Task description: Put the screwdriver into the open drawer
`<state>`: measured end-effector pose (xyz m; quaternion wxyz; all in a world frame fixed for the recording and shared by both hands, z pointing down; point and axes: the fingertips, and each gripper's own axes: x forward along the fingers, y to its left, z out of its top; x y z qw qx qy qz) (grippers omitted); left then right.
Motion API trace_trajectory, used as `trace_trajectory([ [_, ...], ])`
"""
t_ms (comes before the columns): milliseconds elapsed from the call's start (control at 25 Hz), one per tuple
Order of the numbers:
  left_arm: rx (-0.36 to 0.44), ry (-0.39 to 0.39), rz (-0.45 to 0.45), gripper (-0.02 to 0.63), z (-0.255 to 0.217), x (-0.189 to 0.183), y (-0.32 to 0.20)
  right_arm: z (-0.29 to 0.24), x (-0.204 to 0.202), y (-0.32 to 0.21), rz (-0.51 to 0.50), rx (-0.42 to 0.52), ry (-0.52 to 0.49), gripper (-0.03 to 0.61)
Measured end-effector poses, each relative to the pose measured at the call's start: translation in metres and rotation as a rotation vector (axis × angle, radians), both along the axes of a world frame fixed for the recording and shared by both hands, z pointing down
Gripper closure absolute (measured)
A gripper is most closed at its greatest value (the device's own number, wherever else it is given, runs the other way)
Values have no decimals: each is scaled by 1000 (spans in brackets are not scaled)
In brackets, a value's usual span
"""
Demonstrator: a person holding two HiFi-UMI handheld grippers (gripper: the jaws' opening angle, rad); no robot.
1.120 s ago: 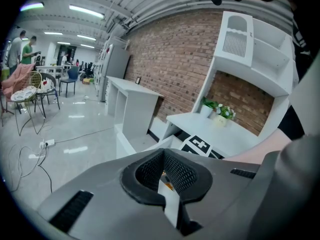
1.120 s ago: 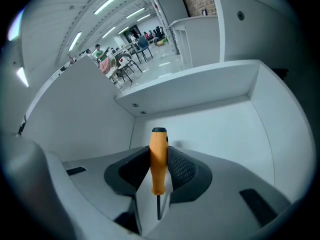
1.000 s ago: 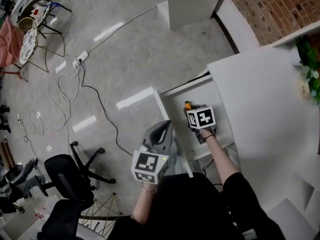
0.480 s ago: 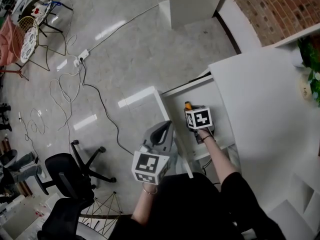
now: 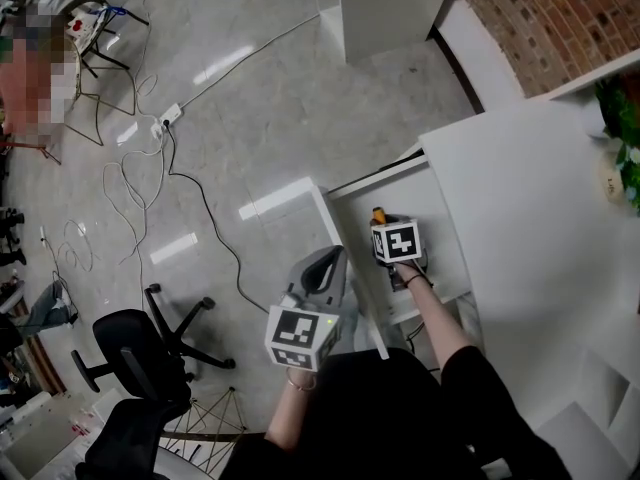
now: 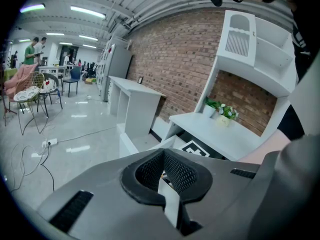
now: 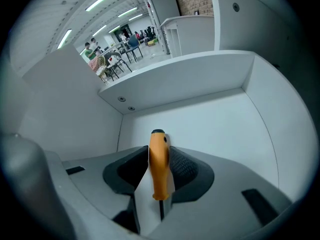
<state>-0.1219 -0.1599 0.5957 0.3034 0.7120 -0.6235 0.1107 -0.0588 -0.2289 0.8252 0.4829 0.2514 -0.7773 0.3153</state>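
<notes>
Open drawer (image 5: 352, 230): white, boxy, with smooth flat panels. The screw heads in its wall show only in the right gripper view.

Left gripper (image 5: 322, 266): grey moulded shell, mesh-textured pads, fingers pressed together and empty, beside the drawer front.

Right gripper (image 5: 386, 225): over the drawer's inside, pinching the screwdriver (image 7: 159, 164).

Screwdriver: rounded orange handle, dark cap, thin shaft. The head view shows only its handle end.

Hidden beneath the right tool (image 5: 390, 230): all of the screwdriver (image 5: 377, 214) but its orange handle end, plus the drawer's (image 5: 445, 238) near part. Cut off by the right edge: the plant (image 5: 626, 133) on the counter (image 5: 530, 218). Too small to make out: the people (image 6: 35, 46) far left across the room.
</notes>
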Motion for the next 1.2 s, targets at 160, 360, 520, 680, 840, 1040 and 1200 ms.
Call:
trace_trajectory([
  [160, 8, -1, 3, 604, -3, 1, 0, -6, -4, -2, 4, -1, -38, 424],
  [360, 39, -15, 7, 605, -15, -2, -1, -29, -3, -5, -5, 55, -71, 425],
  [520, 78, -25, 0, 604, -31, -7, -6, -61, -11, -6, -5, 86, -173, 461],
  [680, 111, -27, -5, 604, -48, -8, -7, -101, -11, -2, -20, 134, -253, 532],
  [840, 152, -35, -8, 604, -66, -9, -5, -143, -8, 4, -28, 196, -332, 551],
  [1040, 206, -45, -9, 604, -92, -11, -2, -203, -4, 7, -11, 269, -462, 557],
  [1200, 244, -61, -5, 605, -111, -10, 4, -250, 6, 11, -5, 331, -580, 557],
])
